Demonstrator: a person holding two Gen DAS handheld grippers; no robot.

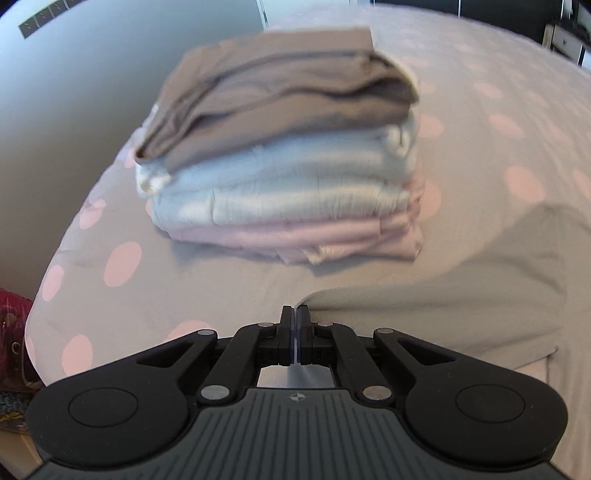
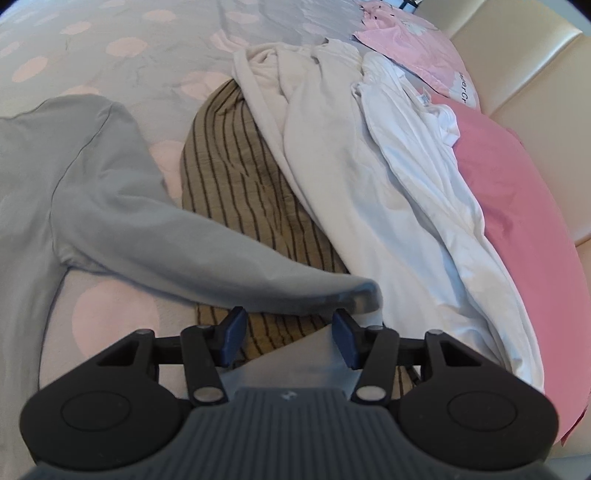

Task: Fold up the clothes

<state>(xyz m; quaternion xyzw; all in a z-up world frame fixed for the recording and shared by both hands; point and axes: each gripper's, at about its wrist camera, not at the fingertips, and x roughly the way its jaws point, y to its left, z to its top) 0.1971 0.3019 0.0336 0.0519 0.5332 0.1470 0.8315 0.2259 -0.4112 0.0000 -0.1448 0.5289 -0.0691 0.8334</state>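
**Sleeve of grey top lined up for folding**

Item: grey top [image 2: 44,177], spread flat on our bedspread [image 2: 110,29], which is pale grey with pink dots. Its long sleeve [image 2: 207,254] trails right, across a striped brown garment [image 2: 236,162]; we judge it is laid out so the sleeve can be folded inward.

Right tongs [image 2: 290,334]: jaws apart, nothing between them, the cuff just beyond the tips, apparently poised for a grasp.

Left tongs [image 1: 295,325]: fully closed at the top's near edge; whether cloth is pinched we cannot tell.

Folded stock: a pile [image 1: 280,158] at the far left, brown over white over pink.

Awaiting folding, right: a cream garment [image 2: 314,147], a white one [image 2: 424,177], a pink one [image 2: 517,221].
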